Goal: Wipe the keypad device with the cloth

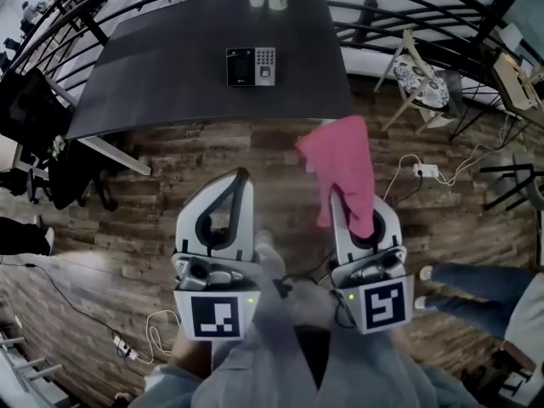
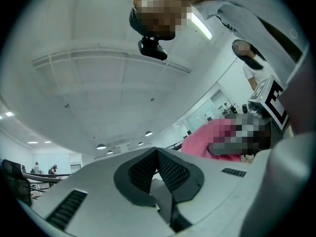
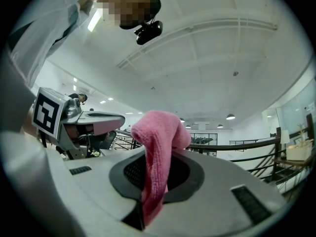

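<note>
Pink cloth (image 1: 347, 160) between right tongs (image 3: 157, 169); keypad device (image 1: 252, 66) on black table (image 1: 170, 75)

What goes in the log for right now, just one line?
stage: before wiping | right gripper: shut on pink cloth | left gripper: shut, empty | keypad device: on dark table, untouched

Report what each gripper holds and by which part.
The right gripper is shut on the pink cloth, pinching a bunched strip of it; the rest flops free past the jaw tips. The left gripper holds nothing, its jaws together.
</note>
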Motion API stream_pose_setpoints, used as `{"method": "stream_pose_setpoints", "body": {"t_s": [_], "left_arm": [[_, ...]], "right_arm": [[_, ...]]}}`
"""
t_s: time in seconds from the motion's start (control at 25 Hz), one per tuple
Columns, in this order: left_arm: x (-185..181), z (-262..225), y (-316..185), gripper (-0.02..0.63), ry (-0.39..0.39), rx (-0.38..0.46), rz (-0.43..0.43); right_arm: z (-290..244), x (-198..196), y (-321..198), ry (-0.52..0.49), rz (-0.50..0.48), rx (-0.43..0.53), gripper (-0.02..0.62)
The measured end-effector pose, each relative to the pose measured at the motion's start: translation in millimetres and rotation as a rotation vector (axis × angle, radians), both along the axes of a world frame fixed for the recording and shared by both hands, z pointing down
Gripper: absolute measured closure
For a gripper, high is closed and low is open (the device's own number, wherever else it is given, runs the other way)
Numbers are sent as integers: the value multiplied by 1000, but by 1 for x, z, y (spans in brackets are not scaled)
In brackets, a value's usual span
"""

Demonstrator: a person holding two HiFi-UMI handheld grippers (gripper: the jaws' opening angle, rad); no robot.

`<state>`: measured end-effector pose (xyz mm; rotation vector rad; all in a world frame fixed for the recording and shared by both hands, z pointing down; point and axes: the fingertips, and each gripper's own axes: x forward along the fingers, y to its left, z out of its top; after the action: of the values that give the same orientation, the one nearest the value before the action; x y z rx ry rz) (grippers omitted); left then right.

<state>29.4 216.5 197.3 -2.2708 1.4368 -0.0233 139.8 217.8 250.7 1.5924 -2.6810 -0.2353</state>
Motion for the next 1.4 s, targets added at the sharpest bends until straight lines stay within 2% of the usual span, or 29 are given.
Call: {"method": "stream_pose_setpoints", "body": {"t_s": [0.76, 1.4], "left_arm": [[-69, 3, -128, 604, 20, -8, 68], [-96, 11, -155, 603, 32, -15, 61]], "right_arm": [[-3, -69, -122, 24, 72, 7, 555], [5, -89, -149, 37, 89, -6, 554]]}}
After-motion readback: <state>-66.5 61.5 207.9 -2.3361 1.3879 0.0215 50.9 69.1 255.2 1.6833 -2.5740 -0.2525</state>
